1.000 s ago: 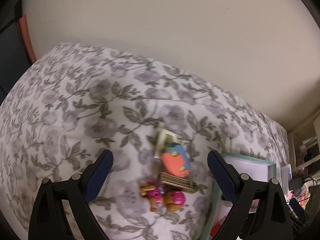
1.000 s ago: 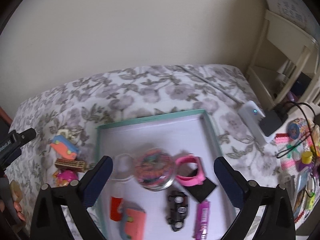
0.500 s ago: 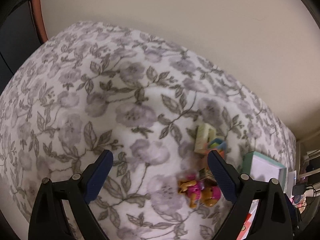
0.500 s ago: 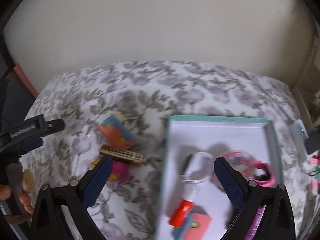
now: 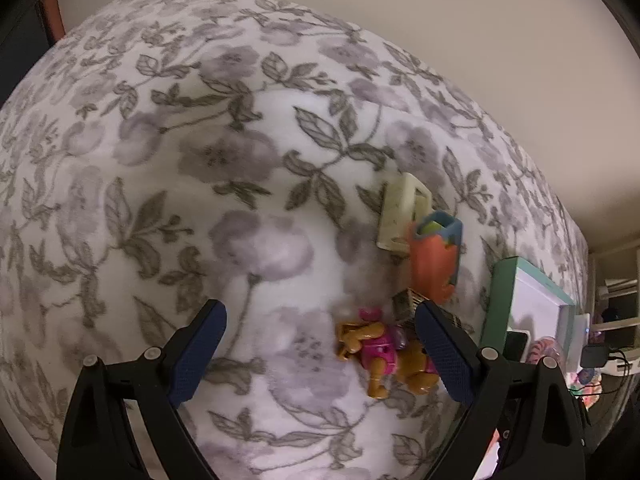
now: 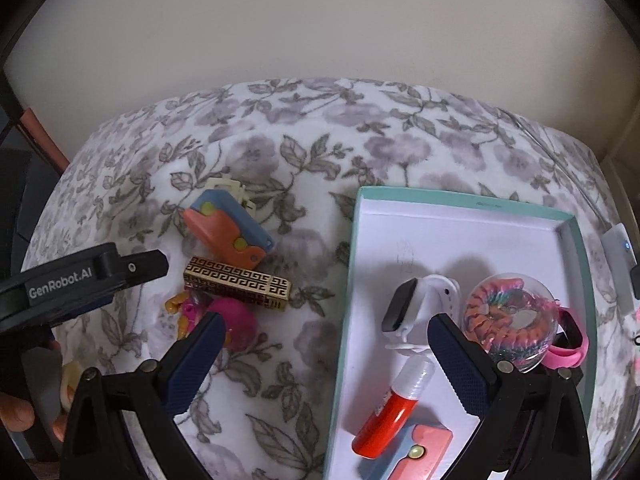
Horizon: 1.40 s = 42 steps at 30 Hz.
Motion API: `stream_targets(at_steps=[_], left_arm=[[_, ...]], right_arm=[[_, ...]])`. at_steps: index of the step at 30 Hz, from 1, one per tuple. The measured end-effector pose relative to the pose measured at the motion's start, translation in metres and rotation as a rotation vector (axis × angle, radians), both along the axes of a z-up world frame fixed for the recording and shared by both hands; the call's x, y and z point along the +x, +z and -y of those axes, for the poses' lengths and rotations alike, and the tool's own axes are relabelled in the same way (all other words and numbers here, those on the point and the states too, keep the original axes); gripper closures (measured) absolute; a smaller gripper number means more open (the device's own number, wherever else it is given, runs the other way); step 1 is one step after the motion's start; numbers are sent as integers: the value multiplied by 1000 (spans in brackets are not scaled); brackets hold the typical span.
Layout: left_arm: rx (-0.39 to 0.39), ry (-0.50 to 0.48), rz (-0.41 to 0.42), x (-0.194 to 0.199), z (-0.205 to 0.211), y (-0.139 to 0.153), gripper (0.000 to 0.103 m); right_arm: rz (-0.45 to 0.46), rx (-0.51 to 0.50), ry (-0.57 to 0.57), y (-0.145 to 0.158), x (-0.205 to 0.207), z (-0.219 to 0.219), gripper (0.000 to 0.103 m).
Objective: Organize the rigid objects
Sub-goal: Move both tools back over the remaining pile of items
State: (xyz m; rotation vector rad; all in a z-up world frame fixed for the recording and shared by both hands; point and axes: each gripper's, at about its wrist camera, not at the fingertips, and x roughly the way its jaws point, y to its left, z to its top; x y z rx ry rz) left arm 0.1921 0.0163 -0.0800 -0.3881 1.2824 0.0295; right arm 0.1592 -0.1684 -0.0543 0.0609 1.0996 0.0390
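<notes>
Left of teal box (image 6: 578, 272) on bed: gold bar (image 6: 237, 282), orange-blue toy (image 6: 226, 228), pink figure (image 5: 384, 350) unsorted. Both my tongs (image 6: 324, 364) (image 5: 318, 354) spread, empty, lining up next pick, I guess.

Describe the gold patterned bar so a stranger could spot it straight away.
Start at the teal-rimmed tray on the floral blanket and look just left of it, to the small pile of toys. The gold bar lies flat between the orange-and-blue toy and the pink figure. It alone is a long block with a dark maze-like pattern.
</notes>
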Motion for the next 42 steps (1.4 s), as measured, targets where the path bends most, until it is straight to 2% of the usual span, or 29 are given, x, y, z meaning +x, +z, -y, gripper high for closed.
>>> stream_targets(at_steps=[7,11,18,29,35,42], left_arm=[[-110,-32,-45,1,14,-16,8],[-93,-88,-61,2,29,-20,8],[-39,-170,-90,-2,59,-29,8],[106,-254,-56,7,82,-23,8],[143,-262,-52,-3,68,-19,8],[248,-251,-55,-14,47,-10,8]], right_arm=[[12,-17,-71,10,-2,29,0],[22,11,-124,15,-2,50,0],[28,27,-173,19,-3,63,0],[27,14,-130,16,-1,47,0],[36,9,-91,18,-1,33,0],[37,4,-70,17,1,22,0]])
